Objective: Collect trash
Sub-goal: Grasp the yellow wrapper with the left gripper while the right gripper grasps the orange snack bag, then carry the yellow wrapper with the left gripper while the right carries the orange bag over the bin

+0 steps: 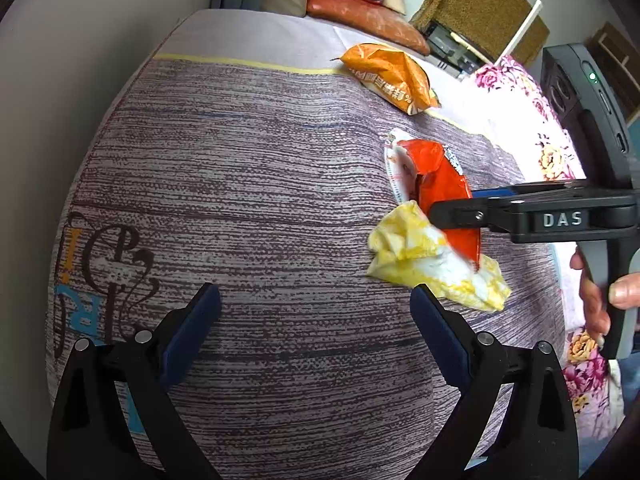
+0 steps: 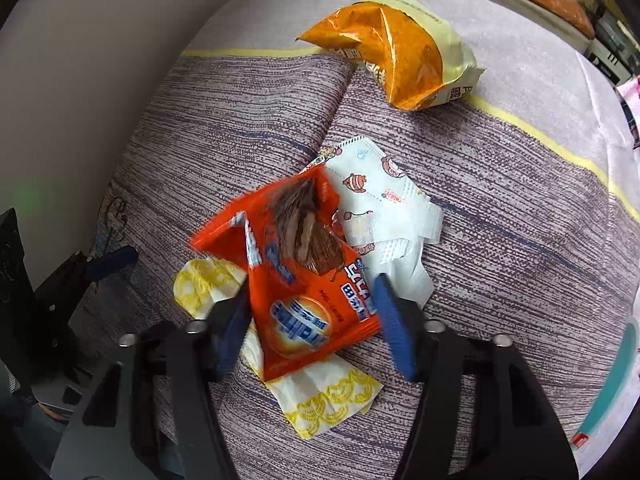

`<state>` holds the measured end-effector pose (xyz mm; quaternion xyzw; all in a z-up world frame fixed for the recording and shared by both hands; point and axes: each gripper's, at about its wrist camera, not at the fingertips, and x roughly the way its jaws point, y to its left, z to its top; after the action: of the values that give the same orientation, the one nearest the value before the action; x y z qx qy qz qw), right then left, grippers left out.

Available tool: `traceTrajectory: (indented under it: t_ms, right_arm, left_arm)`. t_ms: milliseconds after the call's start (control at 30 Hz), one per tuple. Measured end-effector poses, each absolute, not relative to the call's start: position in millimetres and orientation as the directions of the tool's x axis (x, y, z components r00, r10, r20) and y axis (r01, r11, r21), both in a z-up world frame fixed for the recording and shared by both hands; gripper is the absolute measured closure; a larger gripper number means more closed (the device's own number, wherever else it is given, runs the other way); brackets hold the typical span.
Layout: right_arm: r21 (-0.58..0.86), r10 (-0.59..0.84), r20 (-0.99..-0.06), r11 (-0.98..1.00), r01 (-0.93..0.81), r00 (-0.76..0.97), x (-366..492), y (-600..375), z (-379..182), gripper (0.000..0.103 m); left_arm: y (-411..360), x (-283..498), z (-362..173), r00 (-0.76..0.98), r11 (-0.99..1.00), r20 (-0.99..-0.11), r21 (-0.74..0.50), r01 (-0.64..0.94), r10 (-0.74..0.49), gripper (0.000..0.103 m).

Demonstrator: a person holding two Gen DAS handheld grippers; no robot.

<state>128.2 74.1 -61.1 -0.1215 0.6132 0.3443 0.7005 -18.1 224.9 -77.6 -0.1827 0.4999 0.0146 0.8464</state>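
The right gripper (image 2: 308,320) has its fingers closed on a red snack wrapper (image 2: 296,280), lifted just above a yellow-patterned napkin (image 2: 332,400) and a printed face mask (image 2: 384,208) lying on the bed (image 2: 520,240). An orange bag (image 2: 392,52) sits farther back. The left gripper (image 1: 316,328) hovers with fingers wide, holding nothing

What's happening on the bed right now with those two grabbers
A person is picking trash off the bedspread. The right gripper straddles the red snack wrapper, which lies over a yellow napkin and a printed face mask; whether it grips yet is unclear. The left gripper hovers open nearby. An orange bag lies farther back.
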Motion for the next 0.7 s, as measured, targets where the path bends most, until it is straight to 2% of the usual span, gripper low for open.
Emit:
traceTrajectory:
  t_ms: [67,100,333,467,600,700]
  right_arm:
    - [0.26,0.357,-0.934,0.734,-0.628,0.031,126.5,68.6,-57.1,0.07]
    - [0.271,0.375,-0.926,0.735,-0.622,0.04,125.1,64.0,-52.6,0.072]
    - [0.284,0.427,-0.897,0.757,-0.588,0.116,124.3,29.1,-21.4,0.073]
    - [0.288,0.431,-0.891,0.779,-0.557,0.141,127.3,8.2,-15.2,0.073]
    - [0.29,0.43,-0.888,0.801,-0.524,0.166,129.9,-28.4,-10.5,0.073]
    - [0.297,0.433,-0.883,0.814,-0.499,0.181,129.5,-50.9,-10.1,0.073]
  left_arm:
    - [220.9,-16.6,-77.0,0.498,0.928,-0.849,-0.312,-0.203,-0.176,0.007]
    - [218.3,-15.0,-76.7,0.498,0.925,-0.847,-0.323,-0.201,-0.187,0.007]
    - [183.6,-2.6,-70.4,0.484,0.914,-0.837,-0.371,-0.163,-0.254,0.007]
    - [168.1,8.3,-70.2,0.476,0.883,-0.83,-0.424,-0.201,-0.29,0.007]
    - [154.5,20.7,-71.3,0.477,0.871,-0.838,-0.419,-0.256,-0.263,0.007]
    - [140.4,33.4,-72.9,0.46,0.887,-0.867,-0.355,-0.296,-0.194,0.008]
